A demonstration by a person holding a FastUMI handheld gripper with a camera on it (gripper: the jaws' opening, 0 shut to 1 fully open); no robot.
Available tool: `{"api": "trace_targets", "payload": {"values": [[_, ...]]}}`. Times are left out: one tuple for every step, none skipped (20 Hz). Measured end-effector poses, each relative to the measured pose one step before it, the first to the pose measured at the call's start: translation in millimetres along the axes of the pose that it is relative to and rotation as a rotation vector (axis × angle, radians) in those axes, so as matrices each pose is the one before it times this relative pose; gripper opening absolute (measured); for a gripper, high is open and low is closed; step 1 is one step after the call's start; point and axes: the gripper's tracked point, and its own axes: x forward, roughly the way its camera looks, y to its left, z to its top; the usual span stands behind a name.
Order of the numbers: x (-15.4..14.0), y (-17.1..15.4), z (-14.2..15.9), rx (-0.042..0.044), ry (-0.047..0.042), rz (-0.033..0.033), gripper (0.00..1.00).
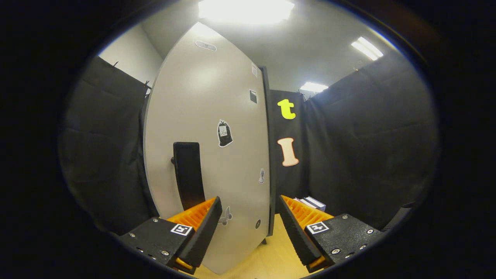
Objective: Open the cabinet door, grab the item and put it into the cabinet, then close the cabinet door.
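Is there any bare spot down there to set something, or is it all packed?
Bare wooden floor lies between the open gripper fingers, beside the cabinet door. Past the door's edge, books crowd the corner by the black cloth wall.

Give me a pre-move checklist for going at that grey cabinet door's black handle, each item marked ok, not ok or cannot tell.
1. Gripper open, nothing between its fingers: ok.
2. Tall grey cabinet door closed: cannot tell; its right edge stands out against the black cloth wall, but the cabinet body is hidden.
3. Black upright bar handle in sight and unobstructed: ok, just beyond the left finger.
4. Fingers lined up on the handle: not ok; the gap between them faces the door's lower right part, to the right of the handle.
5. Item to put away located: cannot tell; a pale flat stack lies low beyond the right finger, unclear what it is.
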Motion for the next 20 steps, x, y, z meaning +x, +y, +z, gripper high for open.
{"api": "trace_targets", "payload": {"values": [[3.73,6.64,-2.36,0.00230,0.00563,0.01506,0.91],[4.19,6.52,-2.61,0.00126,0.00579,0.01361,0.92],[5.27,4.67,-2.04,-0.00074,0.00582,0.00972,0.92],[4.39,4.92,-2.00,-0.00073,0.00531,0.01107,0.92],[4.32,4.83,-1.49,0.00244,0.00078,0.01361,0.92],[4.23,6.10,-1.27,0.00210,0.00481,0.01782,0.92],[3.28,8.53,-1.05,0.00117,0.00537,0.01769,0.92],[2.39,6.28,-1.13,-0.00183,0.00579,0.01338,0.92],[2.21,5.40,-1.72,-0.00440,0.00567,0.01284,0.92],[1.28,4.09,-0.88,-0.00486,0.00176,0.01118,0.91],[1.59,2.27,-1.90,-0.00573,0.00244,0.00942,0.91],[0.25,2.21,-1.30,-0.00665,0.00183,0.00912,0.92],[0.14,0.16,-2.50,-0.00574,0.00287,0.00456,0.92],[-1.13,-1.09,-2.11,-0.00312,0.00208,0.00411,0.92],[-2.43,0.21,-0.95,0.00265,0.00101,0.00533,0.93],[-4.22,0.19,1.73,0.00552,-0.00690,0.00445,0.93],[-6.45,-1.28,1.86,0.00143,-0.00760,-0.00274,0.93],[-6.80,-2.86,2.17,-0.00146,-0.00895,-0.00362,0.93],[-6.95,-1.71,1.03,-0.00197,-0.00889,-0.00209,0.93],[-6.98,-2.23,1.10,-0.00177,-0.01043,-0.00040,0.93]]}}
